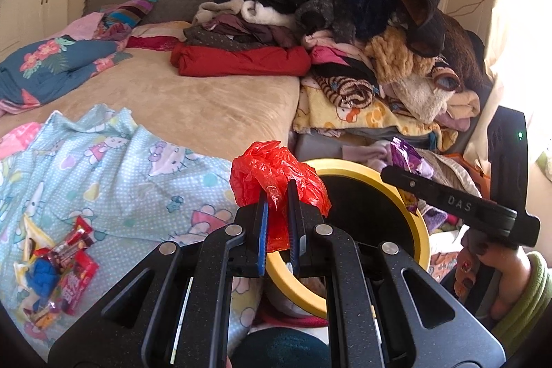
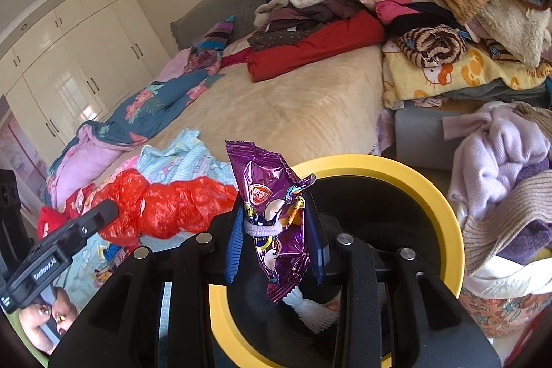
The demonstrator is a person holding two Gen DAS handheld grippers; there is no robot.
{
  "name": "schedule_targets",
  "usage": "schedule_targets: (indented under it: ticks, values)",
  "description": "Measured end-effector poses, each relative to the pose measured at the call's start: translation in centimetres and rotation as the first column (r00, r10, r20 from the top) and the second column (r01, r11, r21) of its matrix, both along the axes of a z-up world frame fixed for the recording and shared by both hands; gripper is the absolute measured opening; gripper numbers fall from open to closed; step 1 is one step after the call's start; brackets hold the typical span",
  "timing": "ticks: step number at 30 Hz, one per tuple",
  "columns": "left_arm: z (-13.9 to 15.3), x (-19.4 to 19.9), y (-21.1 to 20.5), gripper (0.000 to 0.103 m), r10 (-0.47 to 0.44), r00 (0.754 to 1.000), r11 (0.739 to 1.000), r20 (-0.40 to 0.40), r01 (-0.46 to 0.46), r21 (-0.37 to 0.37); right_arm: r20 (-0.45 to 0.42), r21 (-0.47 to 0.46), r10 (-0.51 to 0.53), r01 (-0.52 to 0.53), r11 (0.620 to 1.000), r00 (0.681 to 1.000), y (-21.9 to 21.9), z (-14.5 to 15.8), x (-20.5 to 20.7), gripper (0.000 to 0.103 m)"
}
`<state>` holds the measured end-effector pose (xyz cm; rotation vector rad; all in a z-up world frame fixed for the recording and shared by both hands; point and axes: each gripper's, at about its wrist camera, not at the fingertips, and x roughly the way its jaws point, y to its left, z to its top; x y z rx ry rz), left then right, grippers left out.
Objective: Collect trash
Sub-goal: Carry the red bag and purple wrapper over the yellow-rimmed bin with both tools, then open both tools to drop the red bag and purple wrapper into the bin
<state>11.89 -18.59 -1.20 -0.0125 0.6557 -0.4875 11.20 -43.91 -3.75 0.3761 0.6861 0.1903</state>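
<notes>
My left gripper (image 1: pixel 277 195) is shut on a crumpled red plastic bag (image 1: pixel 272 173) and holds it at the left rim of the yellow-rimmed black bin (image 1: pixel 422 230). My right gripper (image 2: pixel 276 216) is shut on a purple snack wrapper (image 2: pixel 272 195) and holds it over the bin's opening (image 2: pixel 445 202). The red bag also shows in the right wrist view (image 2: pixel 179 209), left of the bin. The purple wrapper shows in the left wrist view (image 1: pixel 407 157). White netting (image 2: pixel 315 311) lies inside the bin. More wrappers (image 1: pixel 58 271) lie on the blue sheet at the left.
The bin stands at the foot of a bed with a beige cover (image 1: pixel 193 102). A high pile of clothes (image 1: pixel 362 33) fills the bed's right side. A light blue cartoon sheet (image 1: pixel 120 168) lies at the left. A basket of knitwear (image 2: pixel 503 195) stands right of the bin.
</notes>
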Motion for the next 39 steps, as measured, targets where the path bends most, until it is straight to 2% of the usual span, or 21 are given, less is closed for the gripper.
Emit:
schedule_targets:
  ticks: [12, 25, 33, 35, 36, 37, 38, 39]
  values:
    - [-1.9, -0.7, -2.5, 0.006, -0.073, 0.996, 0.997, -0.051, 0.074, 0.024, -0.029, 0.002, -0.070, 0.071, 0.998, 0.997, -2.4, -1.7, 0.0, 0.030]
    - [-5.0, -1.0, -5.4, 0.006, -0.158, 0.978, 0.983, -0.138, 0.168, 0.067, -0.068, 0.009, -0.097, 0.098, 0.995, 0.993, -3.8, -3.3, 0.6, 0.031]
    - [-6.4, -1.0, -6.4, 0.006, -0.202, 0.962, 0.975, -0.183, 0.216, 0.059, -0.081, -0.010, -0.099, 0.098, 0.995, 0.992, -3.9, -3.9, 1.0, 0.038]
    - [-6.5, -1.0, -6.3, 0.017, -0.199, 0.962, 0.976, -0.187, 0.213, 0.053, -0.093, -0.001, -0.103, 0.104, 0.995, 0.990, -4.1, -4.2, 1.0, 0.046]
    - [-6.4, -0.9, -6.1, 0.037, -0.187, 0.965, 0.978, -0.181, 0.200, 0.055, -0.099, -0.003, -0.107, 0.108, 0.994, 0.989, -4.1, -4.4, 1.1, 0.052]
    - [-6.4, -0.9, -6.0, 0.052, -0.180, 0.967, 0.980, -0.179, 0.192, 0.050, -0.103, -0.011, -0.110, 0.110, 0.994, 0.989, -4.0, -4.6, 1.1, 0.059]
    - [-6.2, -0.7, -5.6, 0.057, -0.172, 0.968, 0.983, -0.181, 0.180, 0.028, -0.105, -0.021, -0.115, 0.113, 0.993, 0.988, -3.9, -4.7, 1.0, 0.061]
    - [-6.1, -0.6, -5.3, 0.067, -0.166, 0.969, 0.985, -0.182, 0.171, 0.012, -0.103, -0.028, -0.117, 0.114, 0.993, 0.988, -3.9, -4.7, 1.0, 0.062]
